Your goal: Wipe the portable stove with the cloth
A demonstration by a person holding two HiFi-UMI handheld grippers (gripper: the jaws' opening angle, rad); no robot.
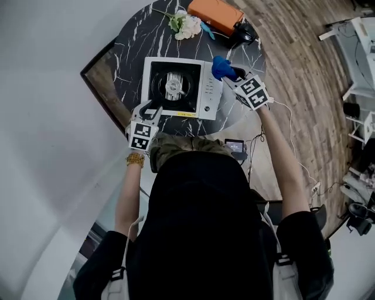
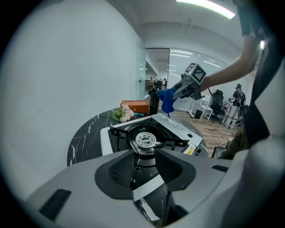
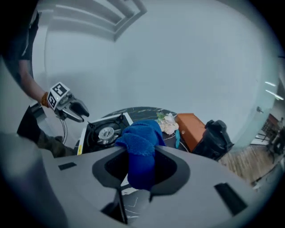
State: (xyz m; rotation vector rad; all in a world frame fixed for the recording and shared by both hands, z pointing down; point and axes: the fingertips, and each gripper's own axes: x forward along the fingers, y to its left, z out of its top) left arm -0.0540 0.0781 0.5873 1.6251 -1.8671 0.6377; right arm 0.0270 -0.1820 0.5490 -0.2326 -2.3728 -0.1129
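Observation:
The portable stove (image 1: 202, 88) is a white and silver square with a black burner well, standing mid-table. A blue cloth (image 1: 221, 67) hangs bunched in my right gripper (image 1: 231, 73), which is shut on it just above the stove's right-hand control panel. In the right gripper view the cloth (image 3: 140, 138) fills the gap of that gripper (image 3: 140, 153), with the stove (image 3: 95, 129) beyond it. My left gripper (image 1: 149, 108) hovers at the stove's front-left corner. Its jaws (image 2: 144, 162) are slightly apart with nothing gripped, and the stove (image 2: 178, 129) and cloth (image 2: 167, 99) lie ahead.
The round black marble table (image 1: 132, 55) carries white flowers (image 1: 184, 24), an orange box (image 1: 218, 13) and a black object (image 1: 243, 35) at its far edge. A small device (image 1: 235, 146) lies near the person's lap. Wooden floor lies to the right, a pale wall to the left.

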